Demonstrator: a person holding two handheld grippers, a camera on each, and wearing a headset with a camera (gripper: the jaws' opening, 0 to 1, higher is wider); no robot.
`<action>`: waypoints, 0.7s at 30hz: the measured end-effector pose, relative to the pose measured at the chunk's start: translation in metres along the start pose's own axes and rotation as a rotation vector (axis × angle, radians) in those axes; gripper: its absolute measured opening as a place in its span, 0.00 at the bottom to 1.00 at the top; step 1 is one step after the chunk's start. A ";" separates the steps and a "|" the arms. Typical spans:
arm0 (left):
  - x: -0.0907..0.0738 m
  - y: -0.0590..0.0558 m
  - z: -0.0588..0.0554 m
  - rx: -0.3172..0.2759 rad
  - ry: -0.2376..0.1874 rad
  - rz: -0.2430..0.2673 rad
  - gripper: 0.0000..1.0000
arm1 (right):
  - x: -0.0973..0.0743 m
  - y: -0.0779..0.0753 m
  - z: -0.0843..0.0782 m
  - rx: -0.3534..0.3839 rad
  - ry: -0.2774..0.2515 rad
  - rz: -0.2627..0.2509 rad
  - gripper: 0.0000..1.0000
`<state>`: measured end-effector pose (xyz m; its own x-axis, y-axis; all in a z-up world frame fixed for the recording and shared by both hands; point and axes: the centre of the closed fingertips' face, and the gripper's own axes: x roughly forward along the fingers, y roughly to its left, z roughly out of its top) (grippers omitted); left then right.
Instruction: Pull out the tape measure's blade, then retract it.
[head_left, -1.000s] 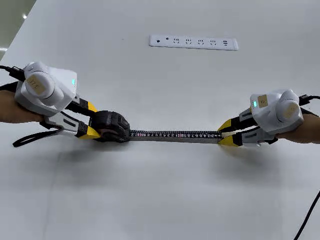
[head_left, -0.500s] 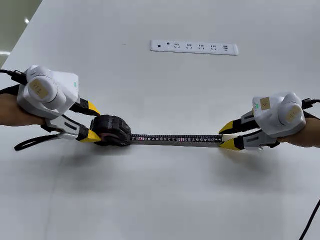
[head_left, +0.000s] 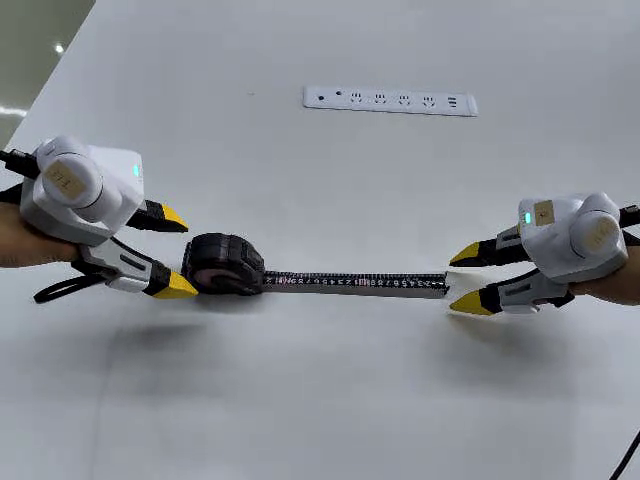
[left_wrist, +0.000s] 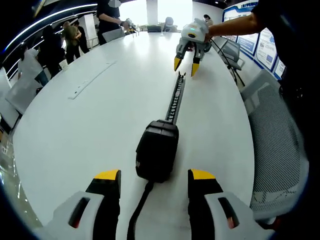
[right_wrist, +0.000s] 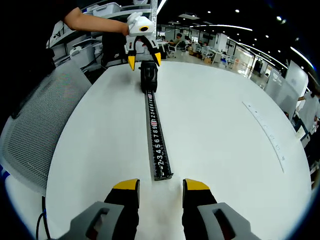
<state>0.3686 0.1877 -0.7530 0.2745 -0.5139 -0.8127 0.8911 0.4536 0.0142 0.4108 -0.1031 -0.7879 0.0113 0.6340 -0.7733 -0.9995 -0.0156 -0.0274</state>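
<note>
White table (head_left: 320, 400) spreads under everything, with a power strip (head_left: 390, 100) lying at its far side. At the left, the left hand-held gripper (head_left: 181, 255) has its 2 yellow-tipped jaws spread wide. The tips sit just left of the black tape measure (head_left: 226, 265) and are not closed on it. The tape measure rests on the table, and its strap (left_wrist: 141, 205) trails back between those jaws. From it the blade (head_left: 355, 282) lies flat on the table, drawn out toward the right. Just past the blade's end hook (right_wrist: 162, 175), the right hand-held gripper (head_left: 457, 282) is open too, jaws apart and holding nothing, with its tips near the hook but clear of it.
</note>
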 end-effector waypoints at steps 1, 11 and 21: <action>0.000 -0.001 0.000 -0.007 -0.007 0.003 0.52 | -0.001 0.000 0.000 0.001 -0.003 -0.004 0.33; -0.004 -0.007 -0.003 -0.096 -0.049 0.049 0.70 | -0.007 0.005 0.002 0.051 -0.033 -0.045 0.45; -0.009 -0.014 -0.005 -0.184 -0.116 0.117 0.90 | -0.010 0.015 0.003 0.124 -0.063 -0.074 0.70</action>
<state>0.3519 0.1896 -0.7492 0.4213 -0.5250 -0.7395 0.7729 0.6344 -0.0101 0.3960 -0.1071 -0.7784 0.0867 0.6775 -0.7304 -0.9921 0.1258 -0.0010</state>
